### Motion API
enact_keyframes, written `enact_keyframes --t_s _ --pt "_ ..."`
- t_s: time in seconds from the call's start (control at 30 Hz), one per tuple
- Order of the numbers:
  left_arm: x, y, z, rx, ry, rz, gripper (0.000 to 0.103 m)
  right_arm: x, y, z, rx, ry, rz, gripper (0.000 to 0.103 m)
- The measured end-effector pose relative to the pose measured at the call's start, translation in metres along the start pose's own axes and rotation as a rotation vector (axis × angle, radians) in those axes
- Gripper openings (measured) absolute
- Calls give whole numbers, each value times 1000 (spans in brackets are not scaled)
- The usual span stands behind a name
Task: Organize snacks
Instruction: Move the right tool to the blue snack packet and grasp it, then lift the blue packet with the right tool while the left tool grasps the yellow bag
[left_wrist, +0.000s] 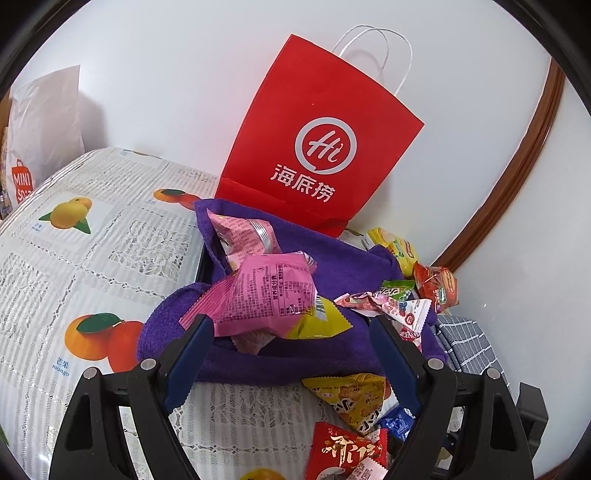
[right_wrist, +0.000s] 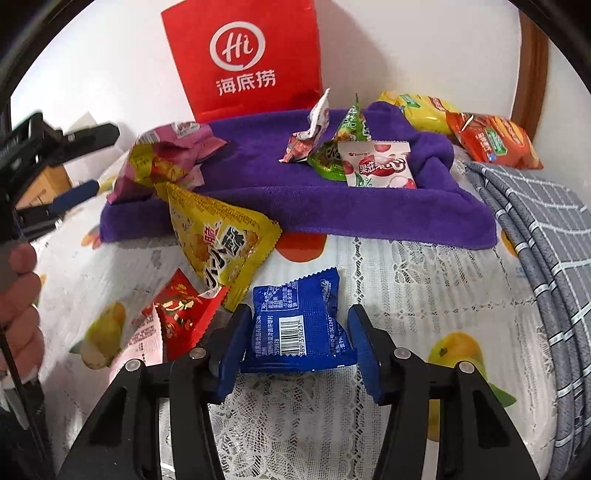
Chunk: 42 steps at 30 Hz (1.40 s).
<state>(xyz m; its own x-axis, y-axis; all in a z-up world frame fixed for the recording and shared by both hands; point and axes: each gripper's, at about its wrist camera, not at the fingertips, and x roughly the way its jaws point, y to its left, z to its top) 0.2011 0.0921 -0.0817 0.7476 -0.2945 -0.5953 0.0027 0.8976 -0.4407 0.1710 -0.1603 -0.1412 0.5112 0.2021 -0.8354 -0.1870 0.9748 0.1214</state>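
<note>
Your right tool straddles the blue foil snack packet below the purple towel, pads barely touching; it's light and crinkly, so pinch mid-body. Left tool hangs open.

bag: red, white round logo and white characters, white cord handles
towel: plain purple, beyond the right tongs
blue packet: blue with white print and a white barcode panel, between the right tongs' pads
triangle packet: yellow, white and black lettering, left of and beyond the right tongs
pink packets: pink with dark print, one yellow corner, beyond the left tongs
red packet: red, gold figures, pale pink end
cloth: white lace pattern, orange and yellow fruit pictures
blanket: grey, white grid
pads: blue on black arms
</note>
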Motion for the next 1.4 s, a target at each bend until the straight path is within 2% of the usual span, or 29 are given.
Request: enact_keyframes --t_s 0.13,0.3,0.4,0.47,0.6,0.73,1.1,1.33,1.4 --pt "0 -5 -1 24 0 5 85 -4 -6 0 34 -21 10 52" --pt "-7 -18 -3 83 -24 -12 85 -17 -17 -2 23 -50 -54 52" --pt "-6 -33 -9 128 10 -64 85 -24 -30 -3 29 -61 -89 52" --pt "-3 -43 -15 162 34 -68 85 -28 -40 -5 39 -70 -108 52" --pt "9 -57 -29 215 97 -67 85 -30 -60 -10 122 -64 -51 52" --pt "25 -60 -41 209 162 -43 85 -28 -68 -10 160 -59 -41 52" --pt "57 -68 -53 244 244 48 85 -24 -63 -10 136 -36 -29 52" --pt "71 -73 -54 226 286 59 84 -23 -66 -11 143 -34 27 53" --pt "74 -76 -55 228 296 65 84 -21 -63 -10 131 -28 14 53"
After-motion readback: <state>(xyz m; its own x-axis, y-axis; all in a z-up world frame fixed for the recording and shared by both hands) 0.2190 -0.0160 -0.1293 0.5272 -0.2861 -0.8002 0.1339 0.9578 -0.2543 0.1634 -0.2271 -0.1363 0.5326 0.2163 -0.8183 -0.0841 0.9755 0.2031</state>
